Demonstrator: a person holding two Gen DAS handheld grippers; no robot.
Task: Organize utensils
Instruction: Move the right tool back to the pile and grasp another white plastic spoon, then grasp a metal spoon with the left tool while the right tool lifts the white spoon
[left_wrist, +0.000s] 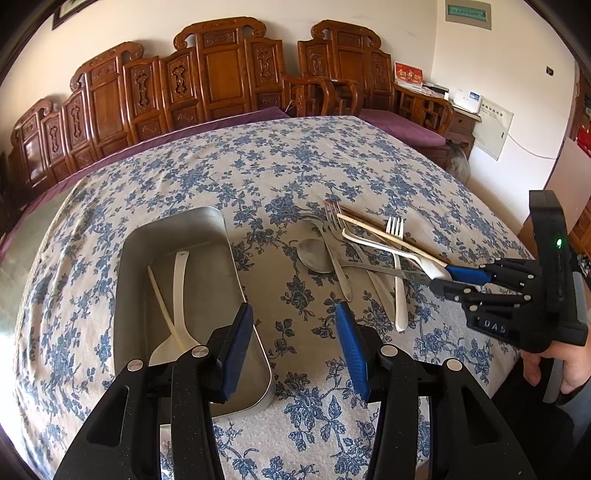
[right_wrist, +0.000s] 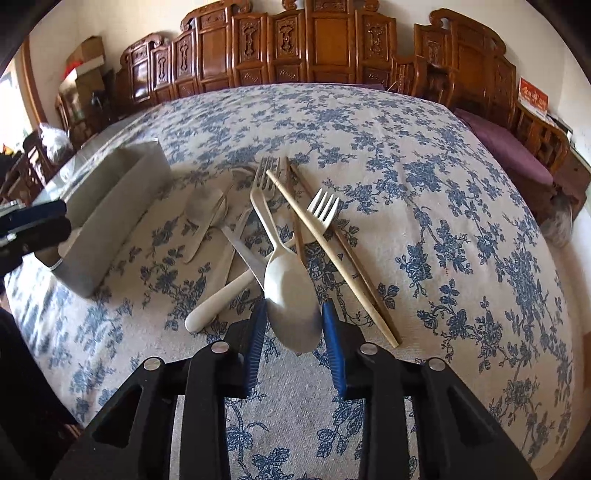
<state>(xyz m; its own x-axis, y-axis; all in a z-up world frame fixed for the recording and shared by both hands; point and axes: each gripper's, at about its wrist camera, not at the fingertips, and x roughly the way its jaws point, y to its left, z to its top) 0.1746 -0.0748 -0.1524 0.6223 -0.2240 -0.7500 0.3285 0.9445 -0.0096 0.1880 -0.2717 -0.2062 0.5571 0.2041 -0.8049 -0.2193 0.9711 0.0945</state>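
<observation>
A metal tray (left_wrist: 229, 258) sits on the floral tablecloth and holds a white spoon (left_wrist: 177, 295) and a pale chopstick (left_wrist: 162, 299). My left gripper (left_wrist: 293, 306) hovers open over the tray's near right rim, with nothing between its pads. To the right lies a pile of utensils: a metal spoon (left_wrist: 314, 254), a white fork (left_wrist: 397, 258), chopsticks (right_wrist: 332, 254), metal forks (right_wrist: 264, 173) and a knife (right_wrist: 243, 254). My right gripper (right_wrist: 293, 306) is at the pile's near end. Its blue pads are shut on the bowl of another white spoon (right_wrist: 288, 291), whose handle runs back over the pile.
The tray (right_wrist: 110, 206) is to the left of the pile in the right wrist view, with the left gripper's fingertips (right_wrist: 33, 221) beside it. Carved wooden chairs (left_wrist: 221, 74) line the table's far side. A person's hand (left_wrist: 554, 365) holds the right gripper at the table's right edge.
</observation>
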